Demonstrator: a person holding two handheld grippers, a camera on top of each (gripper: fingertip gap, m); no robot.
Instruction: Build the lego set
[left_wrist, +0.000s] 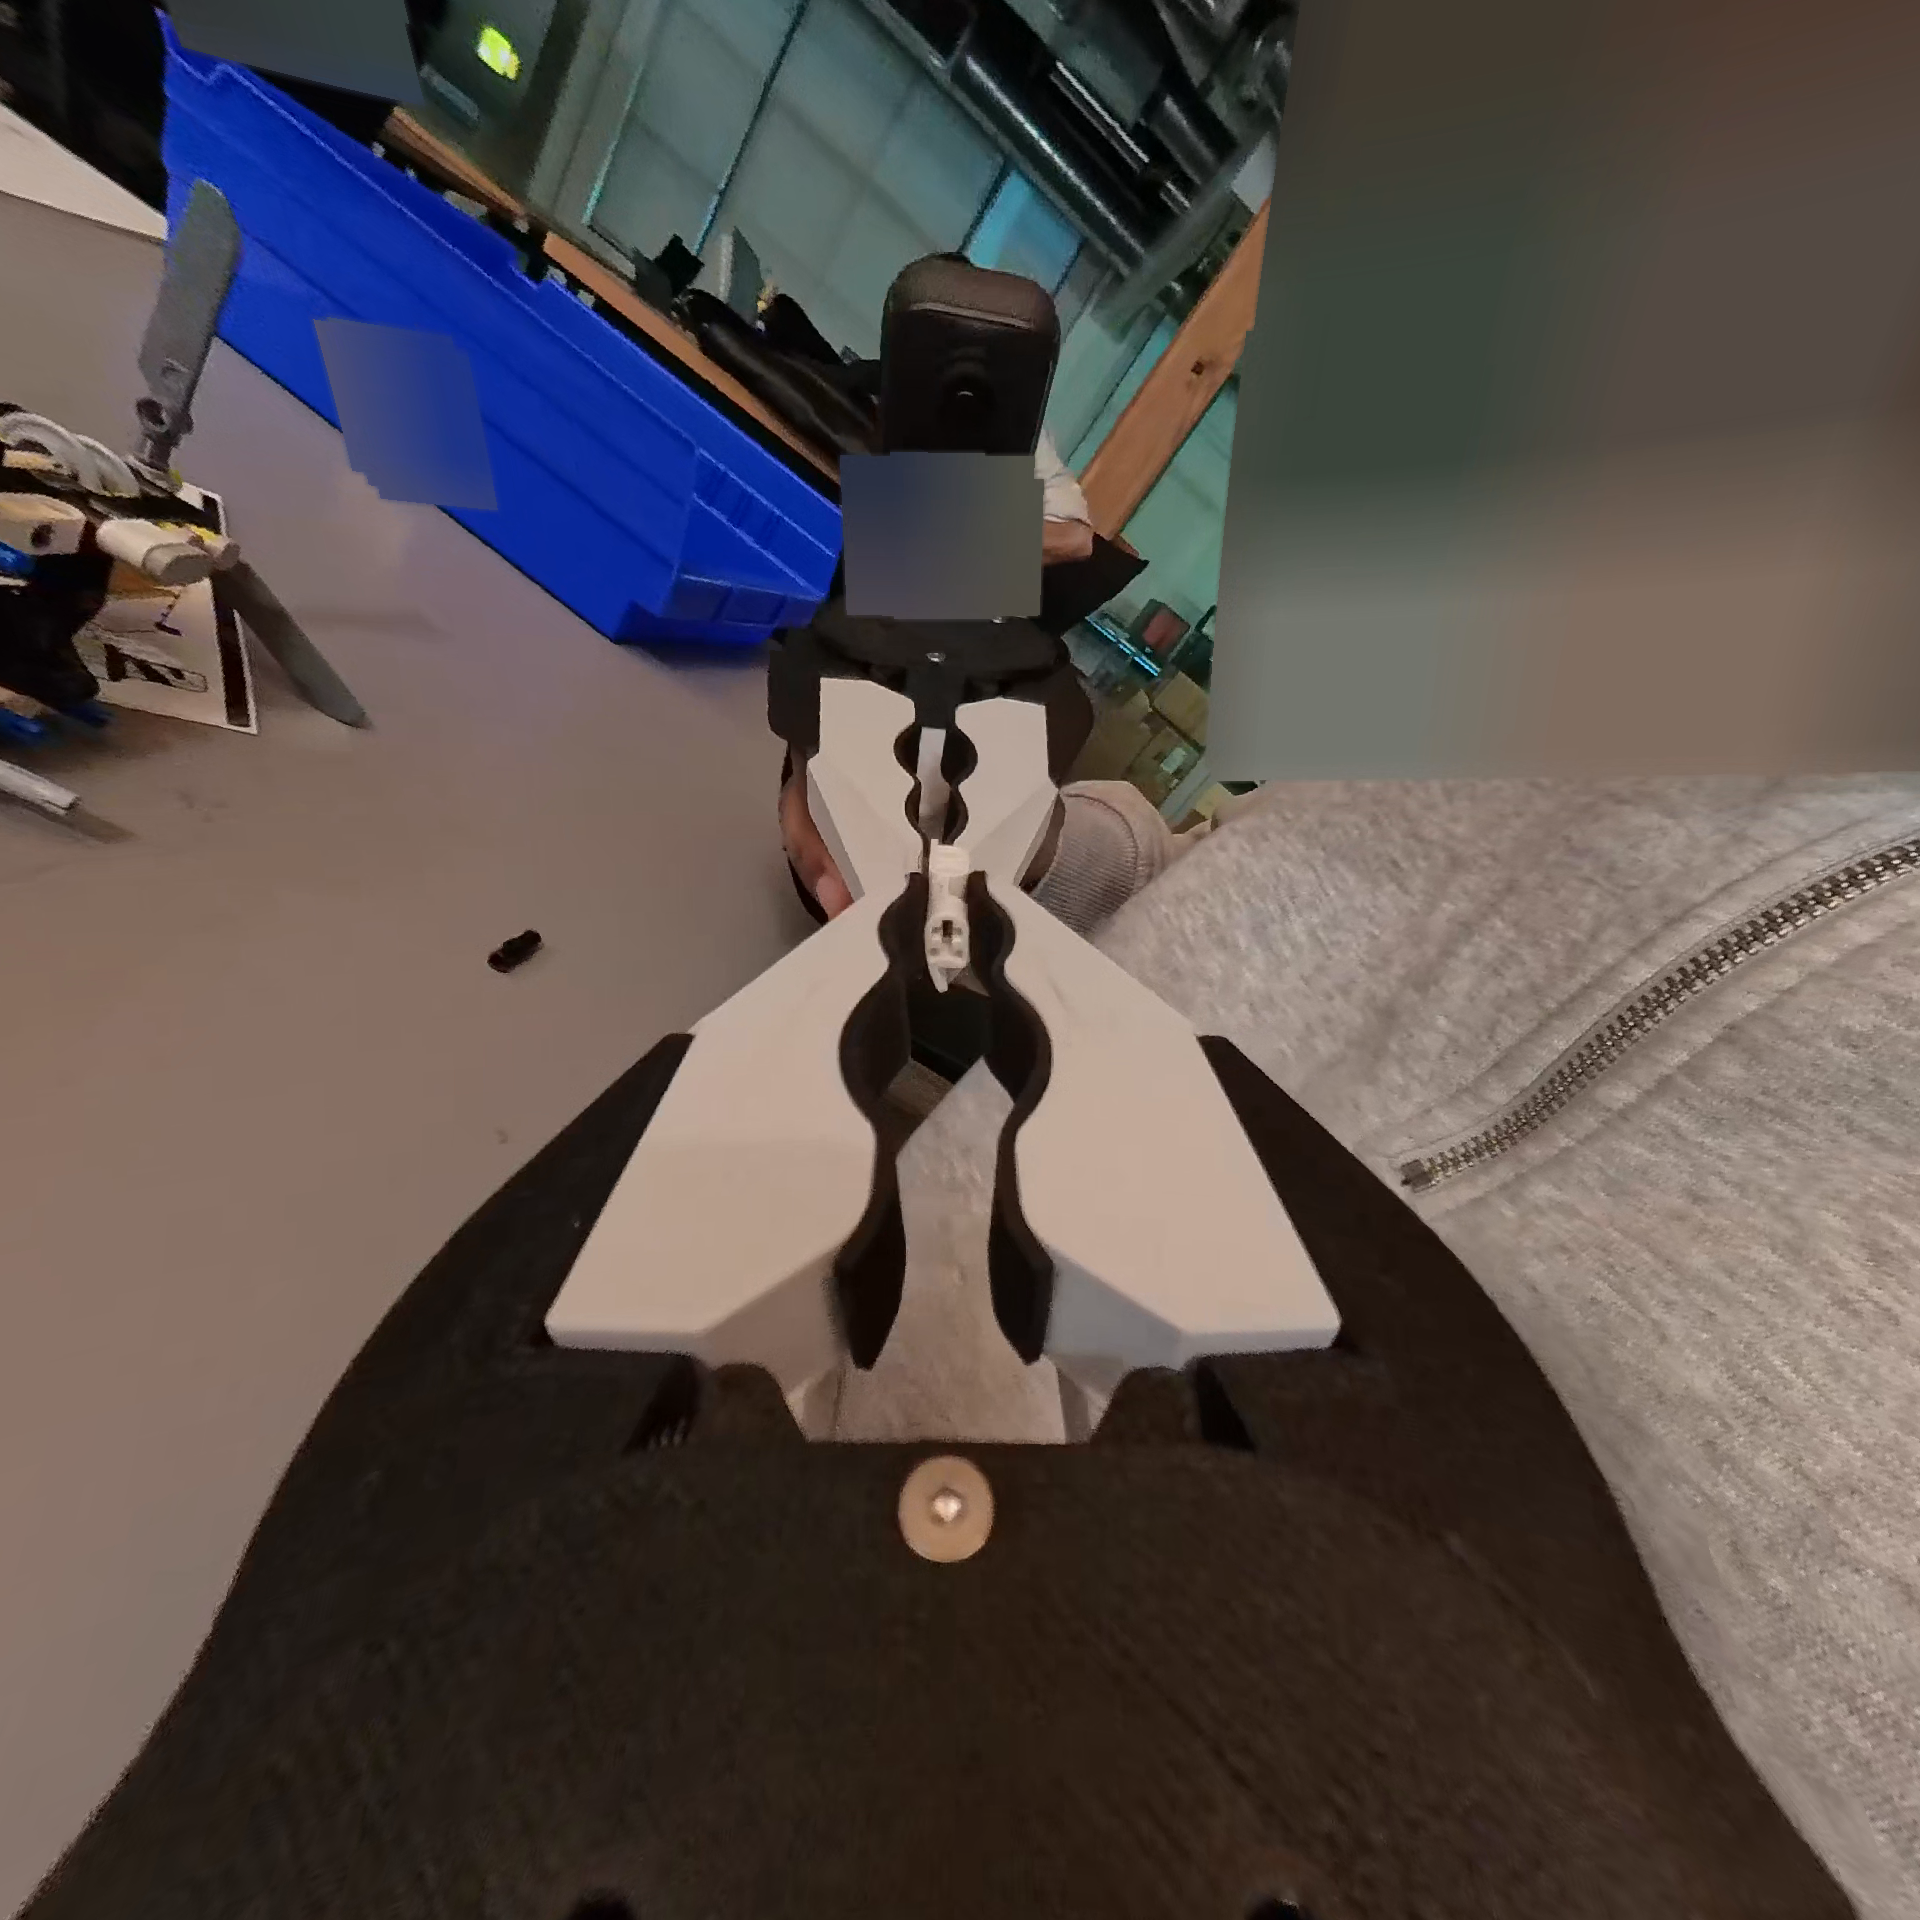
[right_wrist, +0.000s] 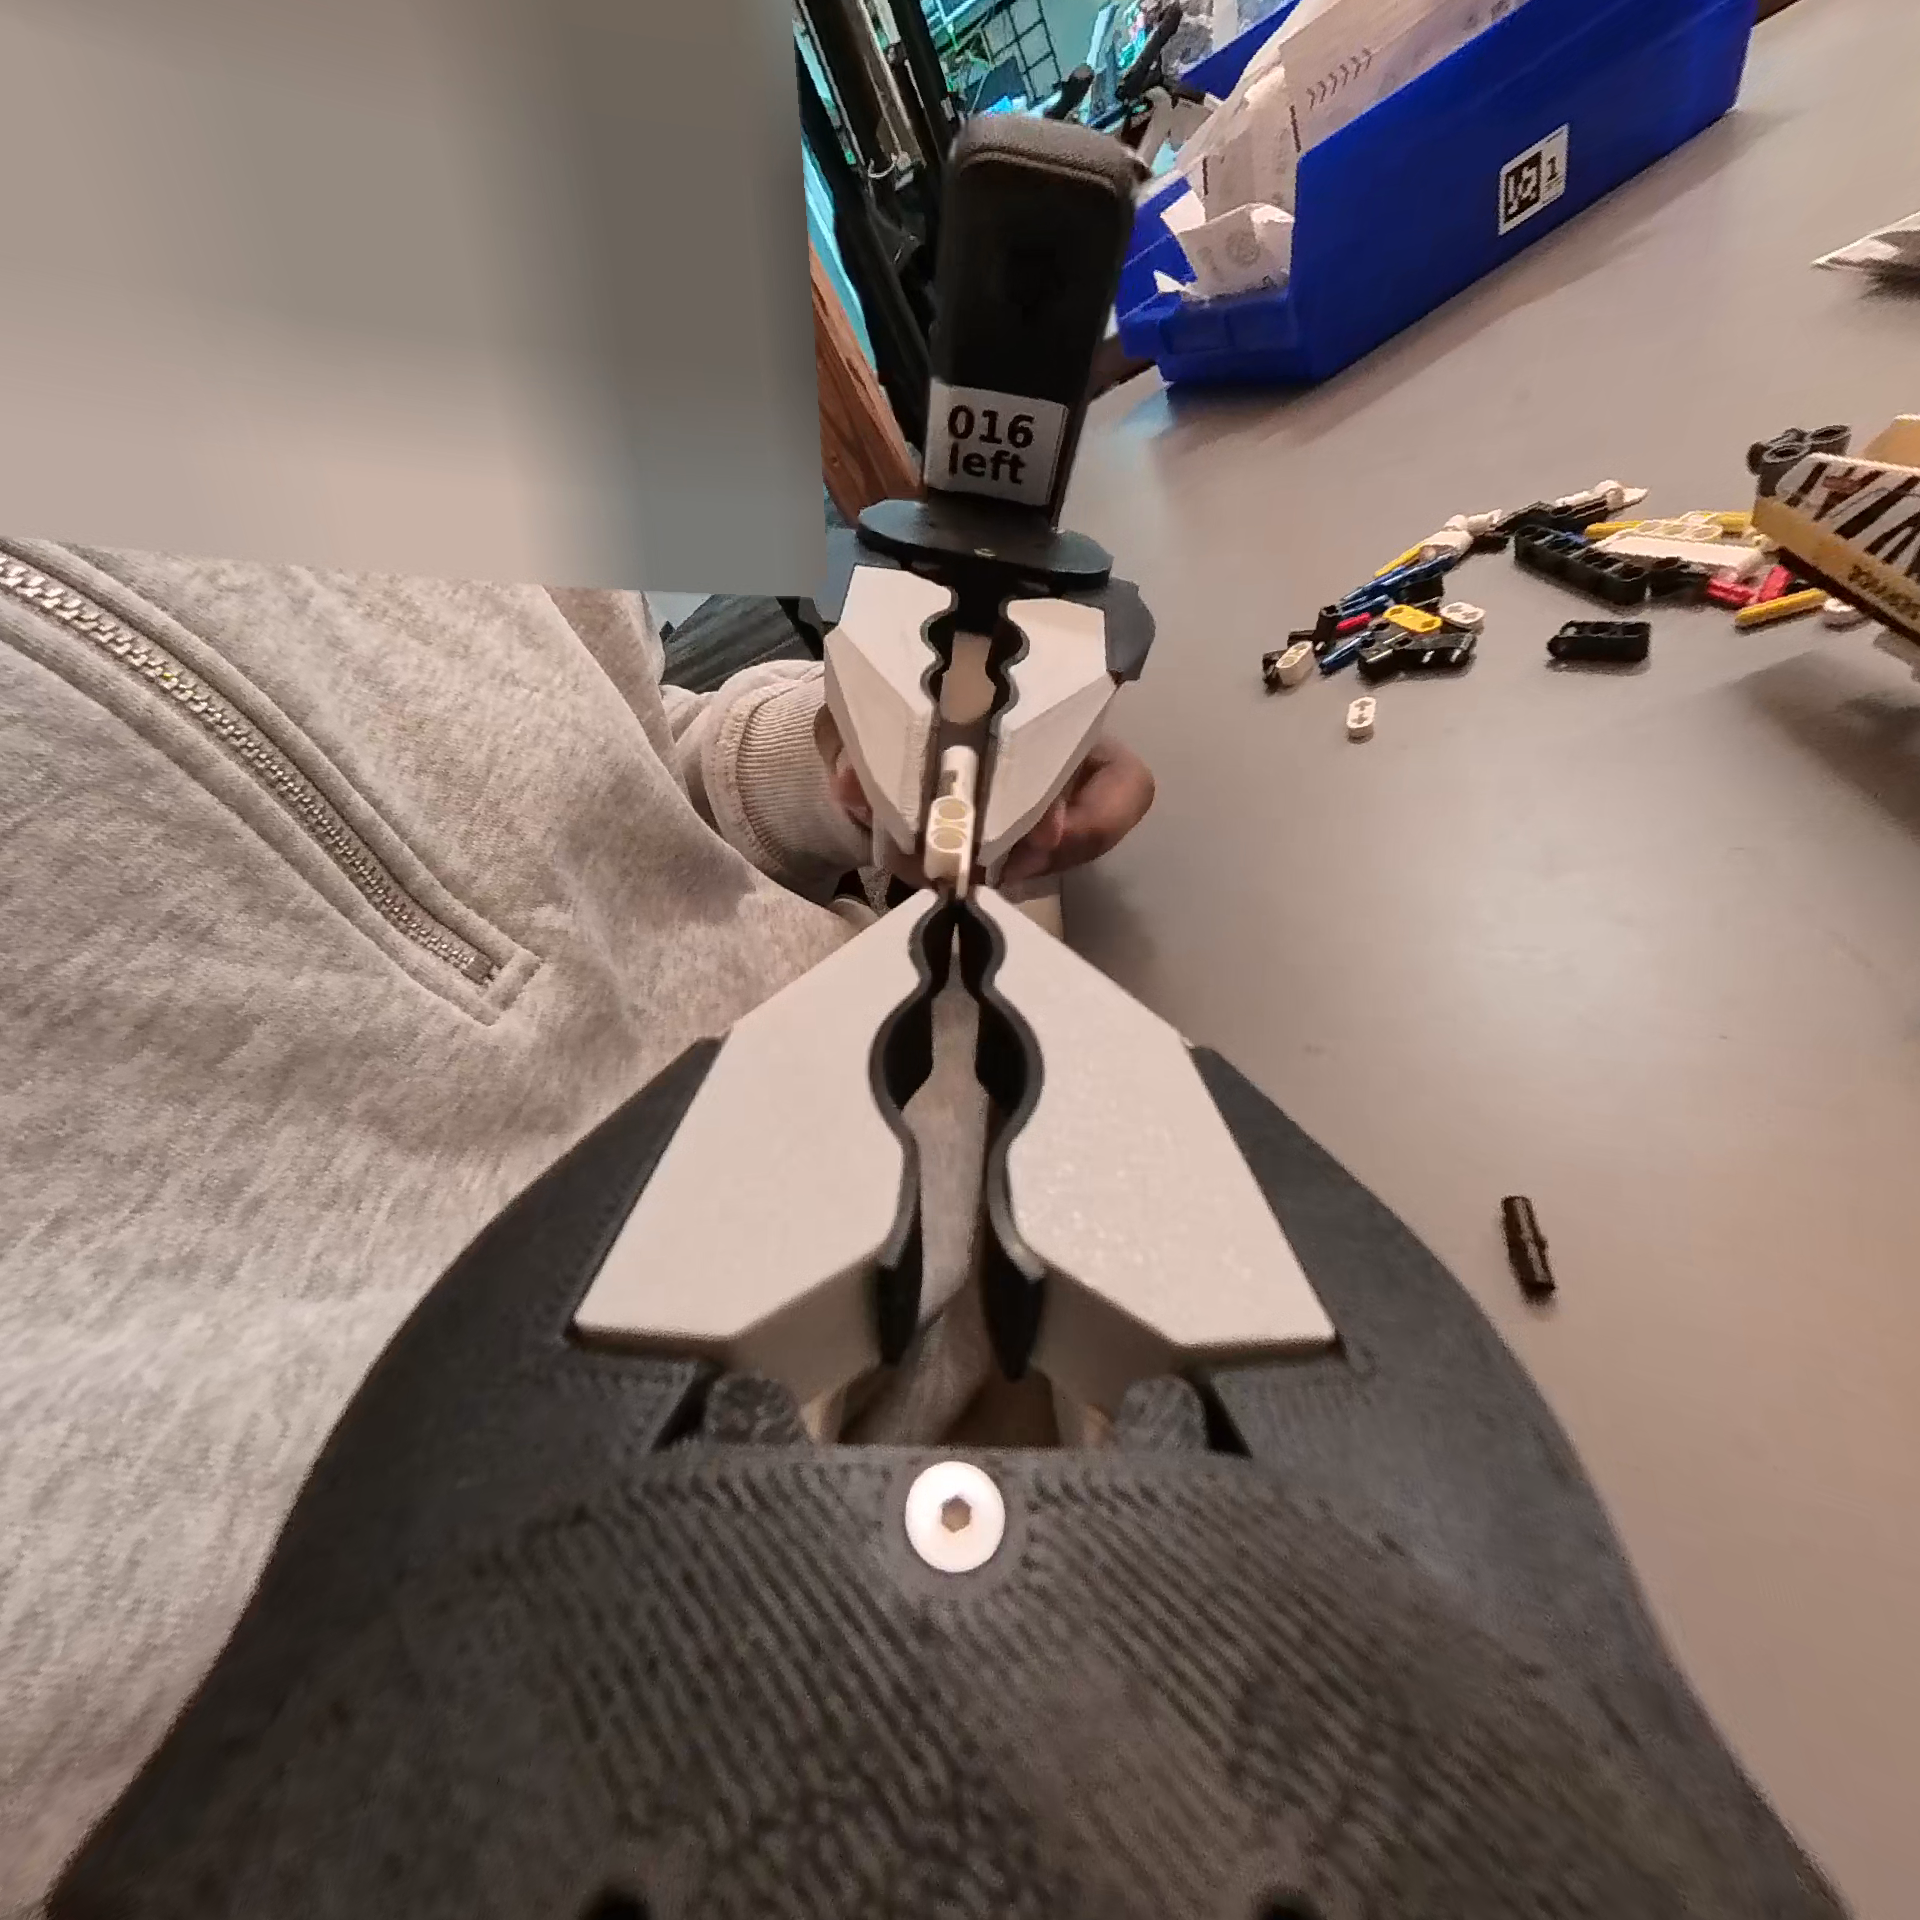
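Note:
My left gripper (left_wrist: 943, 906) is shut on a small white lego piece (left_wrist: 948, 920), held in the air just off the table's near edge. My right gripper (right_wrist: 951, 912) faces it tip to tip. Its jaws are closed, pinching the near end of the same white piece (right_wrist: 948, 826). The right gripper also shows in the left wrist view (left_wrist: 938, 831), and the left gripper in the right wrist view (right_wrist: 951, 842). A partly built model (left_wrist: 94, 540) with grey blades stands on a paper sheet at the far left of the table.
A blue bin (left_wrist: 499, 416) with paper bags (right_wrist: 1455, 187) stands at the back of the grey table (left_wrist: 416, 935). Several loose lego pieces (right_wrist: 1507, 592) lie beside a box (right_wrist: 1849, 530). A black pin (right_wrist: 1527, 1257) lies alone. The person's grey hoodie (right_wrist: 260, 935) is close behind the grippers. My left and right fingertips are right by each other. My right gripper's tips are some 11 cm from the black pin (right_wrist: 1527, 1257).

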